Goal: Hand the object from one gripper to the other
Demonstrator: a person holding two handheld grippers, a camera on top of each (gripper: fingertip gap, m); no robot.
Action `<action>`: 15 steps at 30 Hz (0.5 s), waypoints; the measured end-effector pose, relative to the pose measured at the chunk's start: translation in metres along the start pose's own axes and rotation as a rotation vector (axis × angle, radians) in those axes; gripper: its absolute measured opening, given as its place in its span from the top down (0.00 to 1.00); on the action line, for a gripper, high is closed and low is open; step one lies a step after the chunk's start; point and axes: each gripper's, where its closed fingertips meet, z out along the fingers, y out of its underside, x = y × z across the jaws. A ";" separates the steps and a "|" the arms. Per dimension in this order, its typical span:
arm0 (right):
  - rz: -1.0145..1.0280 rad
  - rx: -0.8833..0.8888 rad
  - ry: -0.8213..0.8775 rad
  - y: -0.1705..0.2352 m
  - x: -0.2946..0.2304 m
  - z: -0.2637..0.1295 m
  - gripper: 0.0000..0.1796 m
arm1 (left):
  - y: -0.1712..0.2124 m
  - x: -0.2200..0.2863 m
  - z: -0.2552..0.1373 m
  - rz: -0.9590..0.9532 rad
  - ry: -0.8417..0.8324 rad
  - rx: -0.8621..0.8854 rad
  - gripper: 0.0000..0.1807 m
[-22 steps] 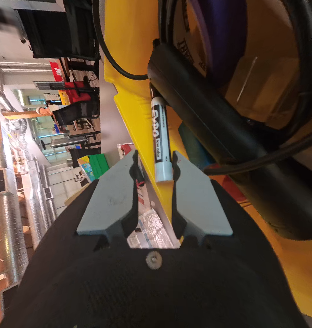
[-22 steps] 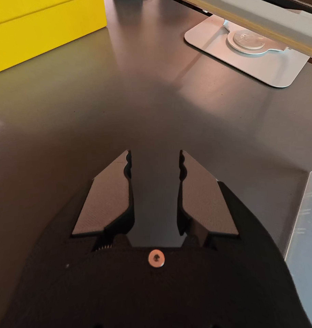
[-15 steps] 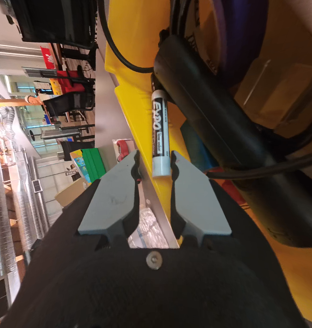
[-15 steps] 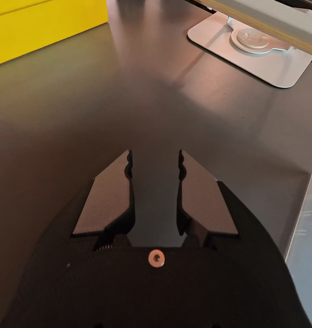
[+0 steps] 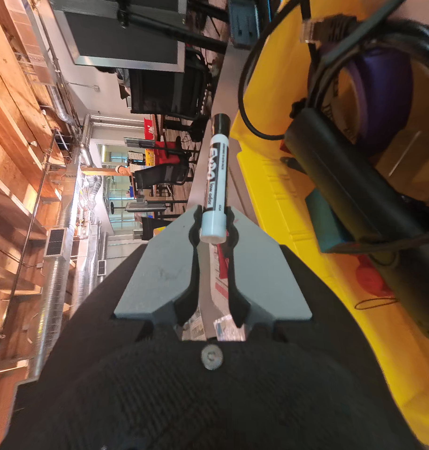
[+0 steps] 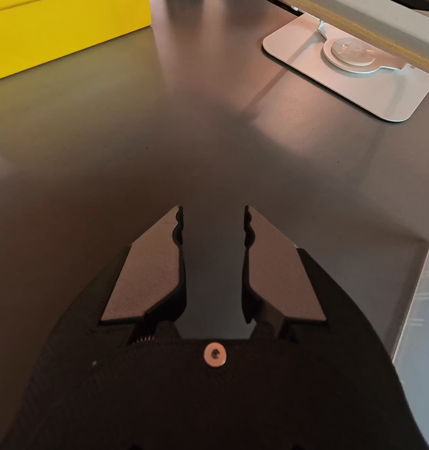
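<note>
In the left wrist view we see our left gripper closed on the marker, its grey fingers pinching the white barrel near the flat tail end. The marker points away from the camera, black cap at the far tip, clear of everything around it.

To the right is a yellow bin. Inside it lie a thick black tube, black cables, a teal block, something red and a purple roll beside cardboard; we cannot tell more about these.

In the right wrist view our right gripper hangs over the dark counter, fingers parted with a clear gap and nothing between them. A yellow box sits at the far left of the counter, a silver stand base at the far right, and a pale translucent sheet at the right edge.
</note>
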 end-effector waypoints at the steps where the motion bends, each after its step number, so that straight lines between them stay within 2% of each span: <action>1: -0.001 0.000 -0.001 0.000 -0.001 0.000 0.74 | -0.002 -0.003 -0.002 -0.018 -0.008 0.019 0.90; 9: 0.006 0.001 -0.012 0.000 -0.002 0.000 0.74 | -0.031 -0.027 -0.034 -0.185 -0.029 0.228 0.90; 15: -0.016 0.069 -0.073 -0.008 -0.011 -0.007 0.69 | -0.108 -0.004 -0.109 -0.495 0.243 0.611 0.90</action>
